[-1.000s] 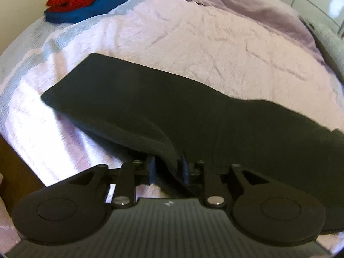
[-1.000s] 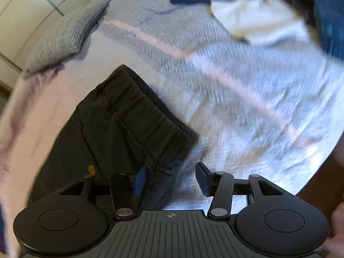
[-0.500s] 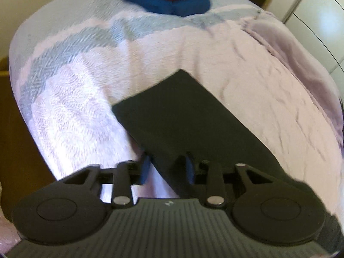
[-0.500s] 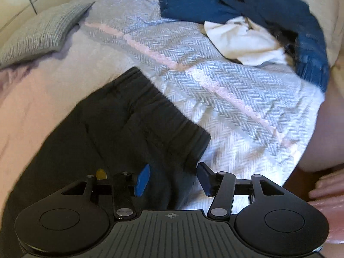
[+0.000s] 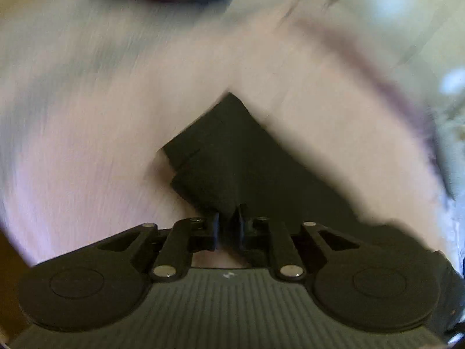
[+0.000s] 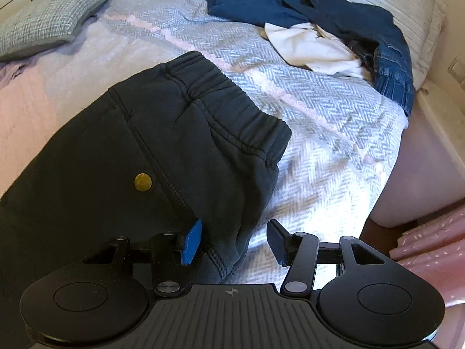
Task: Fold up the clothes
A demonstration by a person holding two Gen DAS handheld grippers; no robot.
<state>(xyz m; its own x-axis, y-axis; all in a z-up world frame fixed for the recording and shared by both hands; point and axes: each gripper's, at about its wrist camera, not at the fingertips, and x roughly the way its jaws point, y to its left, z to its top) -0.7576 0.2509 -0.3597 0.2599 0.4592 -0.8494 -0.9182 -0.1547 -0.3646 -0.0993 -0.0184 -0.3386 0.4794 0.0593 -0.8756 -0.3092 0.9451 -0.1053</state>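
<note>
Bedspread point(image 6: 334, 122) — dark trousers point(image 6: 174, 145), waistband pointing away.

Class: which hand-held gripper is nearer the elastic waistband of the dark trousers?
Right. The right hand-held gripper sits open at the waistband end. The left hand-held gripper pinches the trousers elsewhere; no waistband shows there.

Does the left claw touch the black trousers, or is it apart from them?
Touching. The left wrist view, though blurred, shows the left claw nearly closed, with a fold of the black trousers pinched between its two fingers.
</note>
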